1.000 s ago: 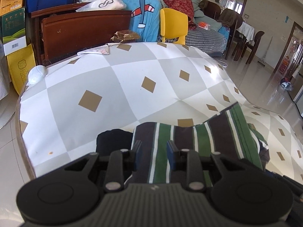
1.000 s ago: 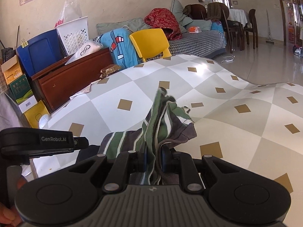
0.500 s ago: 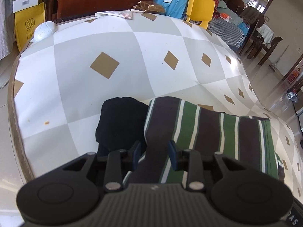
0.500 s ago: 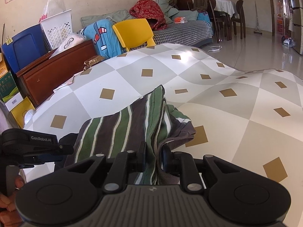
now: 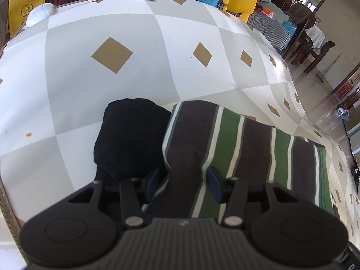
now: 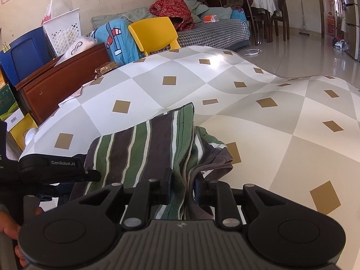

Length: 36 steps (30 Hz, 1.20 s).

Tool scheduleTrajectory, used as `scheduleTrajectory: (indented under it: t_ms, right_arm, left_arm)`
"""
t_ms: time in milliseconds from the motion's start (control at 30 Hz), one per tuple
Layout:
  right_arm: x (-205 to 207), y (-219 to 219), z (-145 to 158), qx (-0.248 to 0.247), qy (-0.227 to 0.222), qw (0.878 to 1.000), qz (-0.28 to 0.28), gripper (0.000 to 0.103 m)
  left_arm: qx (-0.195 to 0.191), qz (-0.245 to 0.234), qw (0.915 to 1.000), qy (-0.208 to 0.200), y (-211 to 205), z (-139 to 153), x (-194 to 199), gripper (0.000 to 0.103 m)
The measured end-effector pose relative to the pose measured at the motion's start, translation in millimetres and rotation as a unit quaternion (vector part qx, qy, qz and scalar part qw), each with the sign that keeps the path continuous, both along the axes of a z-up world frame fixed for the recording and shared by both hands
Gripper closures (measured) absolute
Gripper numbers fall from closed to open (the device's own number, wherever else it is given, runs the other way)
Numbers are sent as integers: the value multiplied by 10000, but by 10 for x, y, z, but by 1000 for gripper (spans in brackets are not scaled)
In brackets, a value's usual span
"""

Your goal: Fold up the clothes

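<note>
Both tongs [image 5: 183,181] [image 6: 183,185] low over striped garment [image 5: 236,148]

A yellow chair [image 6: 155,33] stands behind the diamond-patterned tablecloth [image 5: 112,85], beside a brown wooden cabinet [image 6: 60,83]

The folded green, brown and white striped garment [image 5: 243,148] lies flat on the table beside a black garment [image 5: 132,135].

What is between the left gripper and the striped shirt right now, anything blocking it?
Nothing visible. The striped shirt already lies between the fingers of the left gripper, whose jaws are opening. The black garment sits beside the shirt, off to the left, not in between.
</note>
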State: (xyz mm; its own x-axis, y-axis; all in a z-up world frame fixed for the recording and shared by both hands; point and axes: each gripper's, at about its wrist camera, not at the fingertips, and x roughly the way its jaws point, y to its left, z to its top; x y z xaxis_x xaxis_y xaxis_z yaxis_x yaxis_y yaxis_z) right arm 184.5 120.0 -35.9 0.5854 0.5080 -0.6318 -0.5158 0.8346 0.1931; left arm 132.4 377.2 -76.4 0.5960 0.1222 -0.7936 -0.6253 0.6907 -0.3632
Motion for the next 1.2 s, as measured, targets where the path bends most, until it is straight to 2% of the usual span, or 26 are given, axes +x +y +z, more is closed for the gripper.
scheduleTrajectory:
  t_ms: [67, 133, 233, 500, 633, 733, 833, 933, 1000, 1100, 1200]
  right_arm:
    - [0, 5, -8, 0, 11, 10000, 5, 84]
    - [-1, 9, -16, -1, 22, 10000, 11, 88]
    - [-23, 26, -1, -6, -36, 10000, 52, 92]
    - [-109, 66, 230, 182, -325, 9991, 189, 93]
    - [-129, 142, 347, 317, -438, 9983, 229, 93]
    - [-133, 238, 352, 406, -421, 9979, 292, 93]
    - [-153, 321, 260, 146, -515, 9984, 152, 92]
    - [-117, 238, 158, 64, -344, 9993, -147, 89]
    - [-93, 154, 126, 11, -262, 9994, -214, 81]
    - [-35, 15, 95, 118, -80, 9993, -344, 72]
    - [27, -88, 57, 271, 156, 9985, -449, 69]
  left_arm:
    - [-144, -66, 9998, -74, -9, -15, 7, 68]
    - [-167, -74, 9998, -101, -23, -9, 3, 77]
    - [-145, 11, 9997, -205, -41, 66, -25, 84]
    - [69, 54, 9984, -565, -92, 413, -125, 87]
    - [414, 177, 9964, -715, -66, 639, -217, 92]
    - [536, 362, 9954, -706, 11, 718, -288, 92]
    - [516, 593, 9960, -426, 95, 607, -301, 92]
    - [202, 695, 9971, -240, 152, 446, -319, 91]
    - [31, 666, 9975, -221, 156, 372, -312, 90]
    - [-74, 618, 9977, -283, 142, 317, -276, 78]
    - [-163, 495, 9983, -257, 126, 245, -206, 70]
